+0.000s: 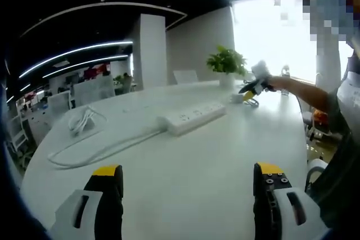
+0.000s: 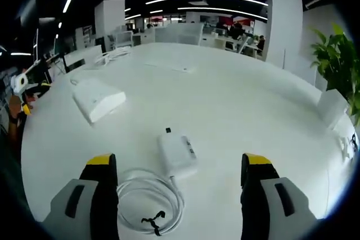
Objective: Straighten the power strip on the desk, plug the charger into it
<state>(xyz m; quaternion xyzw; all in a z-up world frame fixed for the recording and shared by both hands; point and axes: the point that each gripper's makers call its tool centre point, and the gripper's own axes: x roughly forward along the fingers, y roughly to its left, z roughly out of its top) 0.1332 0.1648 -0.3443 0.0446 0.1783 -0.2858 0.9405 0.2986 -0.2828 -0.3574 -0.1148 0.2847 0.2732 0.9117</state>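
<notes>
Right claw [image 2: 179,181] stands open and empty above the desk [image 2: 236,105], its yellow-tipped jaws spread wide. We find the charger [image 2: 177,153] lying flat on the desk just ahead of it, between the lines of the two jaws and a little toward the left one. Its long axis runs roughly along the direction the claw points, with the dark prong end away from us. The coiled white cable [image 2: 147,199] trails from the near end and lies close beside the left jaw.

Left claw [image 1: 188,186] is likewise open and holds nothing. In its view the power strip [image 1: 194,117] sits well ahead on the desk, its long axis slanted across the view, with its white cord [image 1: 95,151] running off to the left. The same strip appears in the right gripper view, well apart from the charger, to the left and further off.

We judge that the right claw is the nearer one to the charger and need only descend and close across its short sides. We judge the left claw better placed for squaring the strip, though it must first reach forward.
</notes>
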